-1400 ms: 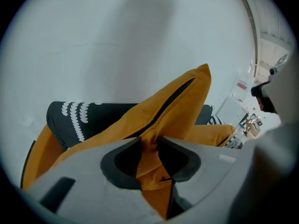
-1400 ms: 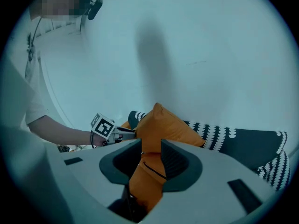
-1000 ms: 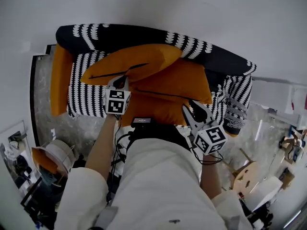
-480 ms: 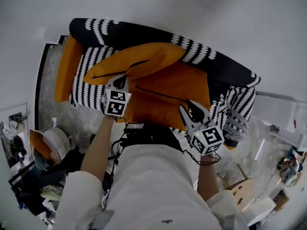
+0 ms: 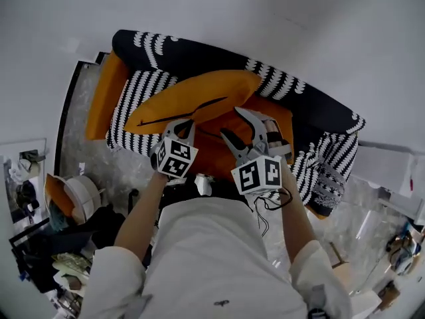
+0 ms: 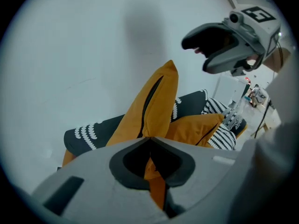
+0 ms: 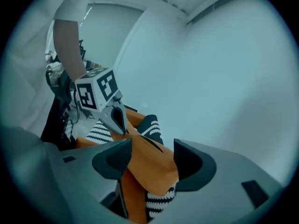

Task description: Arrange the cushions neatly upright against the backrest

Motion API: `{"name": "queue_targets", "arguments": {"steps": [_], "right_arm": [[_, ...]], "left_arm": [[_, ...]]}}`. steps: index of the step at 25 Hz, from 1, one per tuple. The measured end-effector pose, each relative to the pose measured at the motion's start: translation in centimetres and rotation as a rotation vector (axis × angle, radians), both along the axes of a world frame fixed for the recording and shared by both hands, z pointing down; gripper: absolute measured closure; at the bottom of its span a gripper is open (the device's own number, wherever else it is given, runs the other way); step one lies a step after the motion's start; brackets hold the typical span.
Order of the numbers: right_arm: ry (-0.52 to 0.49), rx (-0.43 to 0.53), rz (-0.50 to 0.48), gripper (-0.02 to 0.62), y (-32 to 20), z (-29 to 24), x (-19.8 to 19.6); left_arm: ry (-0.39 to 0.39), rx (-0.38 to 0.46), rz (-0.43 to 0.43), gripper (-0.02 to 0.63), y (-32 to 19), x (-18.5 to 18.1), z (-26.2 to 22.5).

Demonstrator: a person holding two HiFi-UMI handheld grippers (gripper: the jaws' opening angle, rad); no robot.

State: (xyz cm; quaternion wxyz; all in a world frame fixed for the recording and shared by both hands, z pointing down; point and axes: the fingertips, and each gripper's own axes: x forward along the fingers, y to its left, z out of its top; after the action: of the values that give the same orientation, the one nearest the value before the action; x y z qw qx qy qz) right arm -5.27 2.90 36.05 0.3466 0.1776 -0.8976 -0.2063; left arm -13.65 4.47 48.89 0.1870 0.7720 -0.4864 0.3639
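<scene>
Firmly: left tool (image 6: 149,140) on orange cushion (image 6: 157,104)

A sofa (image 5: 199,48) is showing black fabric crossed by white braid-like stripes, with plain orange sides. A long cushion (image 5: 192,98) is showing plain orange with one thin dark line along it, and a second cushion (image 5: 275,106) is matching it in orange. The person's top (image 5: 219,258) is showing white, the wall (image 5: 299,25) pale grey-white.

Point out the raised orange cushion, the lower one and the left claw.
Raised orange fabric cushion (image 5: 192,98): head view, its middle.
Lower orange fabric cushion (image 6: 196,127): left gripper view, its middle.
Left claw (image 5: 186,122): head view, its tips.
</scene>
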Motion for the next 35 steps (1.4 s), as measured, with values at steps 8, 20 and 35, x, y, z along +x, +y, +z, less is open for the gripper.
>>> {"name": "queue_targets", "arguments": {"steps": [8,20,35], "right_arm": [[0.347,0.205,-0.184,0.333,-1.6,4.4,-6.7],[0.592,0.123,-0.091,0.563,-0.8,6.3,-15.1],[0.586,-0.105,0.086,0.571,-2.8,4.7,-15.2]], "left_arm": [[0.106,0.034,0.155,0.594,1.8,-1.8,-1.9],[0.221,0.039,0.471,0.595,2.5,-9.7,-2.6],[0.232,-0.057,0.322,0.408,1.8,-24.7,4.4]]}}
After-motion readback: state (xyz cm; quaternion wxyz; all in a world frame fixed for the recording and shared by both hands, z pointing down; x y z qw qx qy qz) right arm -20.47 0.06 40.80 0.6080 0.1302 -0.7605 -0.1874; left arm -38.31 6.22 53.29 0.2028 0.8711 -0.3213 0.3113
